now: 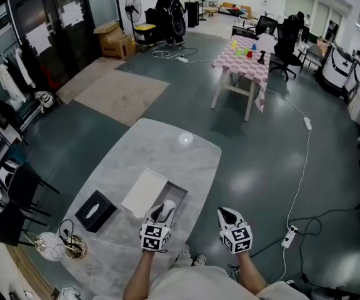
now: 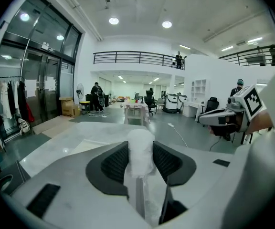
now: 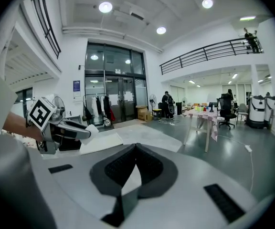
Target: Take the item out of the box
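A shallow grey box (image 1: 179, 191) lies open on the marble table (image 1: 167, 149), with its white lid (image 1: 144, 192) flat beside it on the left. My left gripper (image 1: 165, 212) hovers over the box's near end, shut on a white, soft-wrapped item (image 1: 168, 204). In the left gripper view that item (image 2: 140, 151) stands upright, pinched between the dark pads (image 2: 114, 162). My right gripper (image 1: 227, 216) hangs past the table's right edge, shut and empty, its jaw tips (image 3: 135, 149) touching. The right gripper view shows the left gripper (image 3: 56, 128) with the white item (image 3: 92, 131).
A black tissue box (image 1: 95, 210) sits left of the lid. A coiled cable and a round wire object (image 1: 67, 245) lie at the table's near left corner. Black chairs (image 1: 17, 195) stand left of the table; a white cable (image 1: 302, 174) runs along the floor on the right.
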The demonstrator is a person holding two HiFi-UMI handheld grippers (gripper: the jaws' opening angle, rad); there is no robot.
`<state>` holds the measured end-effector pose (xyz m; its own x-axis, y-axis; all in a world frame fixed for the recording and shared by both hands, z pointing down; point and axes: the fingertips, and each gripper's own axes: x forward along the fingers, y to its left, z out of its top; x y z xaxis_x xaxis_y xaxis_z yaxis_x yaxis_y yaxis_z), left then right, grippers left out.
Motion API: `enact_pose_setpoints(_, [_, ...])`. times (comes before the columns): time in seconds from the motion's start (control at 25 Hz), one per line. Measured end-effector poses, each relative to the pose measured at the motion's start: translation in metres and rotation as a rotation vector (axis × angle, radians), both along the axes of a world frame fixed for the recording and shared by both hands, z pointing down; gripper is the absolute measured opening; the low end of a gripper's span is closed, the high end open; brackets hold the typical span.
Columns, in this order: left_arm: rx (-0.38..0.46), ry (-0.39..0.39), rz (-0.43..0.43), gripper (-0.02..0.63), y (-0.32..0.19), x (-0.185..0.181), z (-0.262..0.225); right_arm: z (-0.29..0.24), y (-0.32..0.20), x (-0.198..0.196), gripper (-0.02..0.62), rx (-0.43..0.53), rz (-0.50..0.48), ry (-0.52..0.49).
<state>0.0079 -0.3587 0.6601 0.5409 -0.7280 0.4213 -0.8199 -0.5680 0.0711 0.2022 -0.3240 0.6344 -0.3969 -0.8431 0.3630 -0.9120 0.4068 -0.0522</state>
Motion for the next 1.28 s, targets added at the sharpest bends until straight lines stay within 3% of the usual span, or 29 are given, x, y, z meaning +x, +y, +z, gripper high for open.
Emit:
enact_pose_setpoints(0.52, [0.118,0.042,0.085,0.163,-0.03,0.043,-0.054,-0.059,-0.009,0.047,0.002,0.138,0.113,0.016])
enact_pose_setpoints(1.28, [0.192,0.111,0.178,0.163,-0.047,0.094,-0.099,-0.083,0.015,0.096,0.0,0.205,0.26,0.018])
